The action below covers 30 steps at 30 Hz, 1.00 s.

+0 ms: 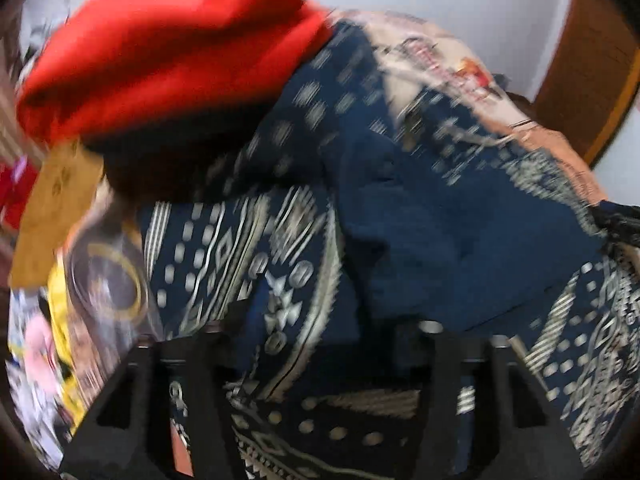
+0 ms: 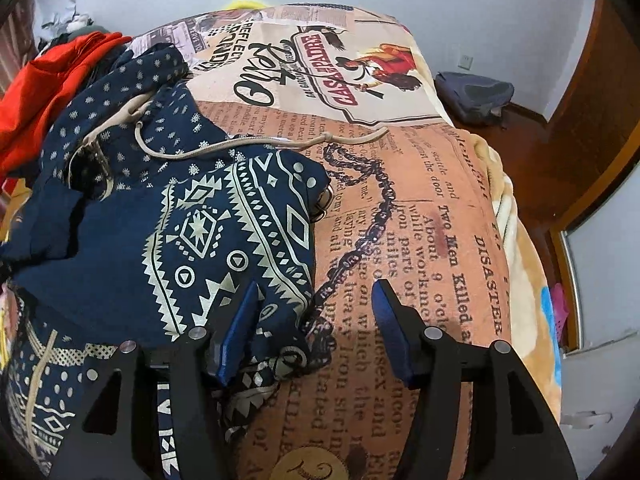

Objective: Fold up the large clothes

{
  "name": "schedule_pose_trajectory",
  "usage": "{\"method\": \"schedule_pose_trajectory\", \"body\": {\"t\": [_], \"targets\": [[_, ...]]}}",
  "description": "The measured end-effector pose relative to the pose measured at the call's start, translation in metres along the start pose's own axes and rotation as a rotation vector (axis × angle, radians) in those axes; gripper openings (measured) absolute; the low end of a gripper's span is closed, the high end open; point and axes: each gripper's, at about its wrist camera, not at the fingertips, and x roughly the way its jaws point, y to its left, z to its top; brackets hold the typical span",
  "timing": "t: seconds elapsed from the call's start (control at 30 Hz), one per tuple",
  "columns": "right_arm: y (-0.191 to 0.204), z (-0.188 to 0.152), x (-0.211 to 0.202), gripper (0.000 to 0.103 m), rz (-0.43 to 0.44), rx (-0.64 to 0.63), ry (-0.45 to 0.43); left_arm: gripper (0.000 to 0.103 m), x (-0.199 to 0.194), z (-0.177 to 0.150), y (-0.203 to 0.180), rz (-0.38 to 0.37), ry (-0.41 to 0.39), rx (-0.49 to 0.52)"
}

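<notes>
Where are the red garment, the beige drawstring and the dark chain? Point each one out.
red garment [image 2: 52,80], right wrist view, on its crumpled upper folds.
beige drawstring [image 2: 248,145], right wrist view, on the cord's middle stretch.
dark chain [image 2: 380,200], right wrist view, on links lying across the printed bedspread.

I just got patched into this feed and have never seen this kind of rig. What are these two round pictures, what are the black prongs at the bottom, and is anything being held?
No robot here: a person holds a two-finger gripper in each hand, each with a fisheye camera looking along its fingers. The blurred picture is from the left gripper, the sharp one from the right gripper. A navy patterned garment lies crumpled on a newsprint bedspread, with red cloth beside it. The right gripper is open over the garment's edge, holding nothing. The left one's fingertips are hidden, so I cannot tell.
</notes>
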Motion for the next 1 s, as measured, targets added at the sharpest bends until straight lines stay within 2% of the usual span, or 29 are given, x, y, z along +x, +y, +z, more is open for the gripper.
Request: {"method": "schedule_pose_trajectory", "body": {"t": [0.1,0.2,0.27,0.47,0.53,0.67,0.77,0.83,0.93,1.0], "targets": [[0.001,0.002,-0.001,0.055,-0.004,-0.002,0.02,0.06,0.009,-0.012,0.003,-0.022,0.052,-0.009],[0.004,0.01,-0.008,0.055,0.002,-0.002,0.041,0.06,0.004,-0.011,-0.011,0.022,0.034,0.049],[0.008,0.014,-0.019,0.055,0.009,-0.005,0.019,0.06,-0.002,-0.005,-0.026,0.065,0.009,0.114],[0.034,0.019,-0.041,0.055,0.057,-0.048,-0.035,0.061,-0.004,0.014,-0.056,0.05,-0.047,0.218],[0.045,0.017,-0.039,0.055,0.079,-0.073,-0.028,0.061,0.001,0.018,-0.071,0.074,-0.085,0.28],[0.059,0.009,-0.024,0.055,0.09,-0.101,0.01,0.06,0.014,0.024,-0.086,0.078,-0.085,0.343],[0.063,0.001,-0.008,0.055,0.08,-0.117,0.062,0.043,0.021,0.027,-0.09,0.121,-0.095,0.359],[0.064,-0.003,-0.001,0.055,0.069,-0.129,0.069,0.023,0.017,0.03,-0.082,0.103,-0.111,0.328],[0.064,-0.005,-0.002,0.055,0.07,-0.143,0.054,0.018,-0.003,0.035,-0.06,0.013,-0.158,0.248],[0.062,-0.004,-0.002,0.055,0.077,-0.136,0.056,0.018,-0.022,0.036,-0.042,-0.01,-0.189,0.198]]}}
